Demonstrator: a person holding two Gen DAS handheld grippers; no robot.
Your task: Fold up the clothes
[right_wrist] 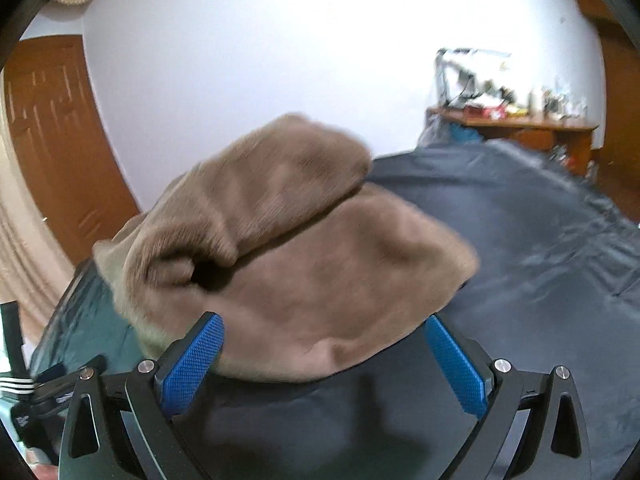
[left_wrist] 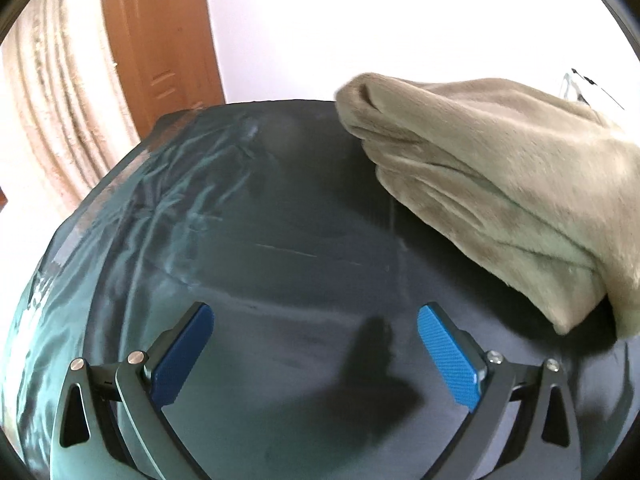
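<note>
Your left gripper [left_wrist: 316,354] hangs spread and empty over the dark cloth [left_wrist: 280,220]; your right gripper [right_wrist: 324,364], jaws apart, flanks the tan fleece garment [right_wrist: 304,260], bundled mid-frame, its long axis running upper left to lower right.

Tan fleece garment [right_wrist: 304,264], folded bundle, on dark cloth

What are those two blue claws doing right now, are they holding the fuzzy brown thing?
Left gripper: open, holding nothing, above the dark sheet.
Right gripper: open, not gripping; the folded tan plush garment lies just ahead of its fingers.
</note>
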